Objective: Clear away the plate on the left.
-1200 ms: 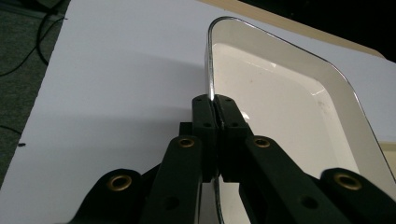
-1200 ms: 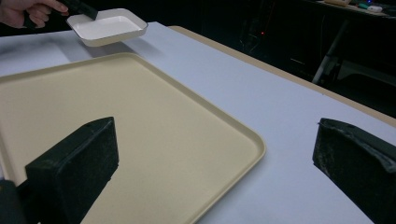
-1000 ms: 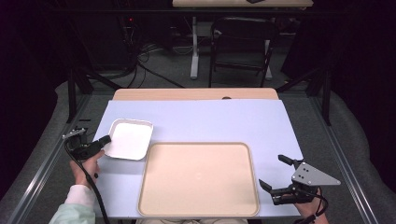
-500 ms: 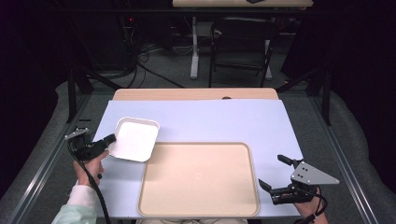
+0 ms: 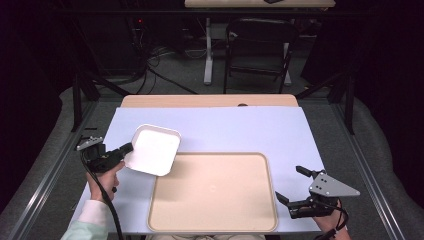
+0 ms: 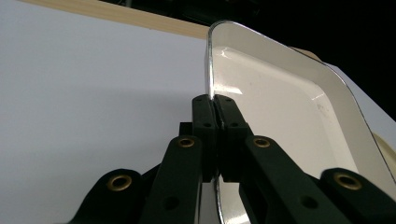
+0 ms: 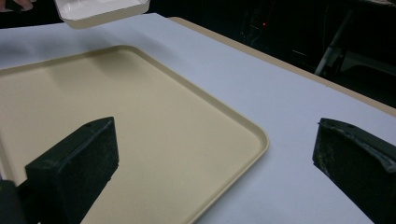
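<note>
A white square dish (image 5: 154, 149) hangs tilted above the table's left side, its near corner over the edge of the beige tray (image 5: 215, 220). My left gripper (image 5: 127, 148) is shut on the dish's left rim; in the left gripper view the jaws pinch the thin rim (image 6: 208, 84) of the white dish (image 6: 285, 107). My right gripper (image 5: 290, 186) rests open at the table's front right, beside the tray. Its two black jaws stand wide apart over the tray's corner (image 7: 243, 135), with nothing between them. The lifted dish (image 7: 100, 11) appears at the top of the right gripper view.
A pale blue mat (image 5: 235, 130) covers the wooden table (image 5: 210, 101). Dark floor with cables, a chair (image 5: 260, 45) and table legs lies beyond the far edge. Metal rails (image 5: 50, 175) run along both sides.
The left gripper has carried the white dish up and to the right, toward the tray. The right gripper has stayed where it was.
</note>
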Motion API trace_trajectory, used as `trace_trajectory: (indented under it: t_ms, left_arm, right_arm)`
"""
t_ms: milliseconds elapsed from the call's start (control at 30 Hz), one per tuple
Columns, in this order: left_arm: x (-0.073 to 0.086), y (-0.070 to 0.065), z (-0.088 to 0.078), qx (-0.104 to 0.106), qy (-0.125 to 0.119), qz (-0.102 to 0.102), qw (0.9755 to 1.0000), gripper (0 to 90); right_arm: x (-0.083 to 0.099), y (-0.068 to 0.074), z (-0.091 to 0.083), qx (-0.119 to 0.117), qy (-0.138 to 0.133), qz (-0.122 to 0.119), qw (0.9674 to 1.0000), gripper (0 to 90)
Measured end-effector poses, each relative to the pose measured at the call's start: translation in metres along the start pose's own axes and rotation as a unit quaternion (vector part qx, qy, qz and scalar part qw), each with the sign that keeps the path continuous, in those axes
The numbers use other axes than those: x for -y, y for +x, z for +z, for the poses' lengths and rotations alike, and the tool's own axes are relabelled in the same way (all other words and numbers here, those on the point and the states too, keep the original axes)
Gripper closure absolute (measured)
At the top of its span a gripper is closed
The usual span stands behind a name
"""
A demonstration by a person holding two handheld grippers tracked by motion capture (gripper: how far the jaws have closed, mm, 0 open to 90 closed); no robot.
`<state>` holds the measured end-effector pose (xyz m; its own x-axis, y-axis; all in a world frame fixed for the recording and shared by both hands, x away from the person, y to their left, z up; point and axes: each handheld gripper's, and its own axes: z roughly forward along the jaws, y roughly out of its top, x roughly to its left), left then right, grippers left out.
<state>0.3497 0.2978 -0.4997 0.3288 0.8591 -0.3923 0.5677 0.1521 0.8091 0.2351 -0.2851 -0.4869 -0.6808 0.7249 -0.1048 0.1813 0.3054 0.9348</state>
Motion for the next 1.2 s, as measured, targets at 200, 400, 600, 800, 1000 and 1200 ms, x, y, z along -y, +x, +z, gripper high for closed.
trace_trajectory:
  t_ms: [200, 400, 600, 800, 1000, 1200]
  left_arm:
    - [0.002, -0.015, 0.002, 0.016, 0.002, 0.009, 0.9998, 88.0]
    - [0.004, -0.028, 0.006, 0.031, 0.006, 0.019, 0.9993, 88.0]
    - [0.006, -0.039, 0.009, 0.044, 0.010, 0.028, 0.9986, 88.0]
    - [0.009, -0.049, 0.011, 0.055, 0.009, 0.032, 0.9979, 88.0]
    - [0.011, -0.060, 0.013, 0.066, 0.012, 0.039, 0.9970, 88.0]
    - [0.014, -0.071, 0.017, 0.076, 0.013, 0.044, 0.9960, 88.0]
  right_arm:
    - [0.000, 0.000, 0.001, 0.001, 0.001, -0.001, 1.0000, 0.0]
    - [0.000, 0.000, 0.002, 0.002, 0.006, 0.000, 1.0000, 0.0]
    - [0.000, 0.000, 0.003, 0.003, 0.007, -0.001, 1.0000, 0.0]
    - [0.000, 0.001, 0.005, 0.002, 0.010, -0.001, 1.0000, 0.0]
    - [-0.001, 0.002, 0.007, 0.001, 0.015, 0.001, 0.9999, 0.0]
    - [-0.004, 0.006, 0.012, 0.003, 0.018, 0.001, 0.9998, 0.0]
